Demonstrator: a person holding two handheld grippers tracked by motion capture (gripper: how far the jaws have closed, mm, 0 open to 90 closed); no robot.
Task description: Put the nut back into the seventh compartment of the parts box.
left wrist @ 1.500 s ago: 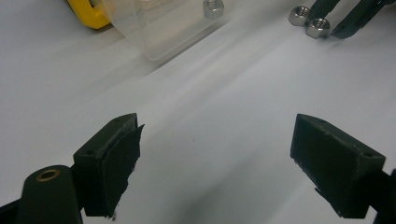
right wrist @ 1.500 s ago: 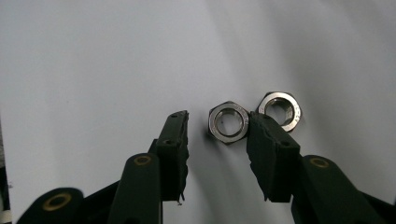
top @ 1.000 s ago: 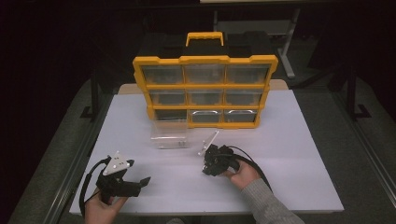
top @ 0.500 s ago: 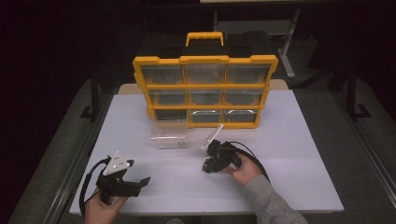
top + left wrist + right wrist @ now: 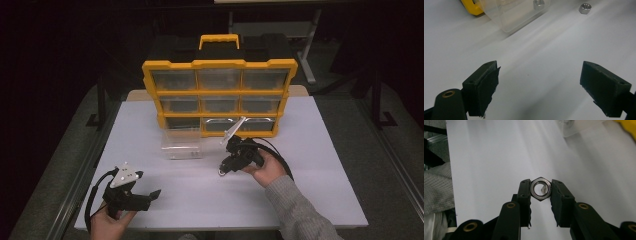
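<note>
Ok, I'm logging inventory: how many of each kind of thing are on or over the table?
Hex nuts: 3
Clear bin: 1
Yellow organizer: 1
Left gripper, right gripper: 2
Total: 7

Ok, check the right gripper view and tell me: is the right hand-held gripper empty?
No: the right hand-held gripper is shut on a silver hexagonal metal nut, pinched between its two black jaws above the white table.
</note>
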